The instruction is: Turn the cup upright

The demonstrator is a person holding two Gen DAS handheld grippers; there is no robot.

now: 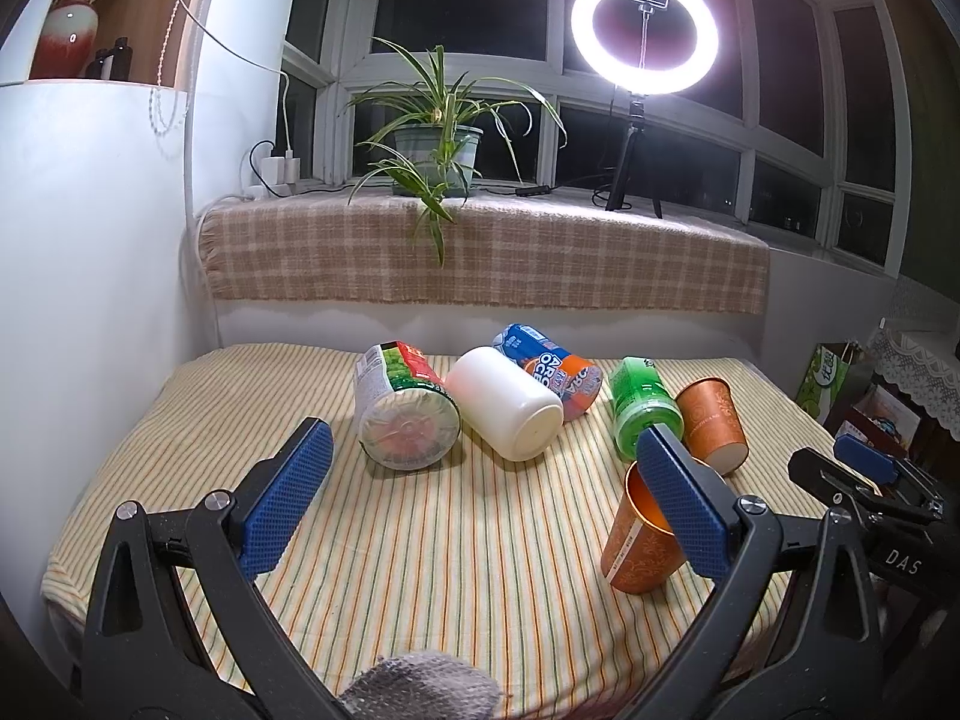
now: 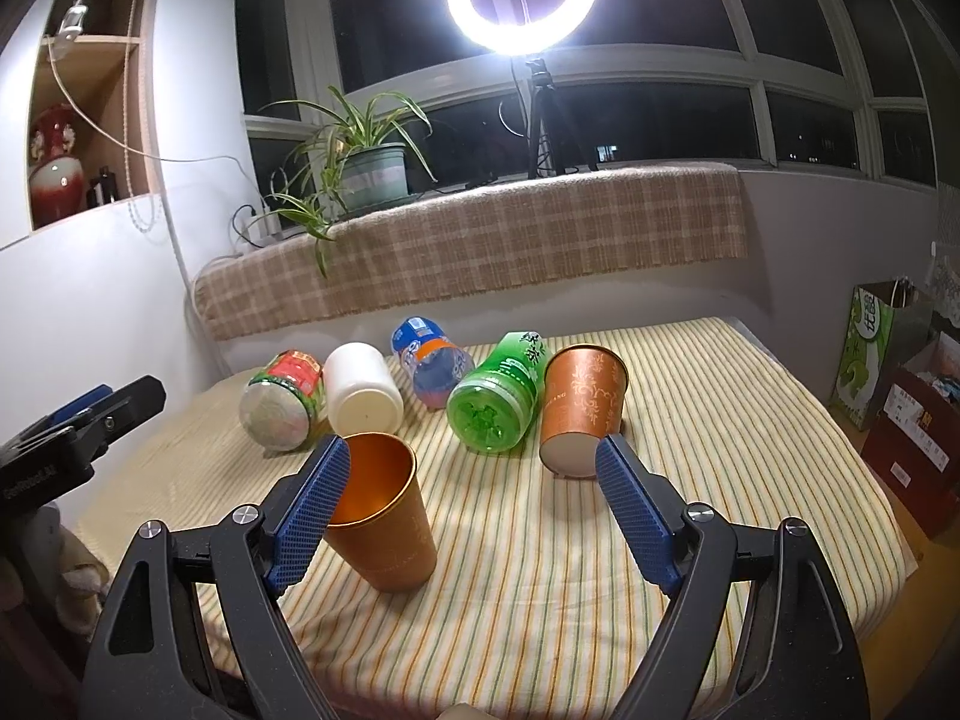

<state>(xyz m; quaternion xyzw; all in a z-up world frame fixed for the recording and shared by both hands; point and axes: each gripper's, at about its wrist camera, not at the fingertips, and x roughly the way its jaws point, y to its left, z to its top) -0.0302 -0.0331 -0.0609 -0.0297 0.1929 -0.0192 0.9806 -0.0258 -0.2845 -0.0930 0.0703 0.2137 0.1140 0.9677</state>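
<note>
Lying on its side at the far right of the row, an orange paper cup (image 2: 581, 405) with pale scrollwork print shows its white flat base toward the right wrist camera, mouth pointing away. Second orange cup (image 2: 384, 519) stands mouth-up nearer the cameras, tapered, with a shiny copper-toned inner wall.

Striped tablecloth (image 2: 540, 570), thin yellow, green and orange lines, soft and slightly rumpled at the edges.

Row of cylinders, all toppled: green translucent plastic bottle (image 2: 495, 396) just beside the lying cup, ribbed base facing out; blue-and-orange labelled bottle (image 2: 429, 360) behind; smooth white matte jar (image 2: 363, 393); clear jar with red-green label (image 2: 282, 402) at the left end.

Right gripper (image 2: 474, 510): jaws wide apart, blue pads with fine waffle texture on black arms. Nothing between them. Left pad overlaps the upright cup's rim in view; contact cannot be told. Right pad tip sits just before the lying cup's base.

Left gripper (image 1: 480, 498): jaws wide, nothing held. Its right pad overlaps the upright cup in the left wrist view.

Behind: checked woven cloth (image 1: 480, 258) over the sill, spider plant (image 1: 441, 138), ring light (image 1: 645, 30).
</note>
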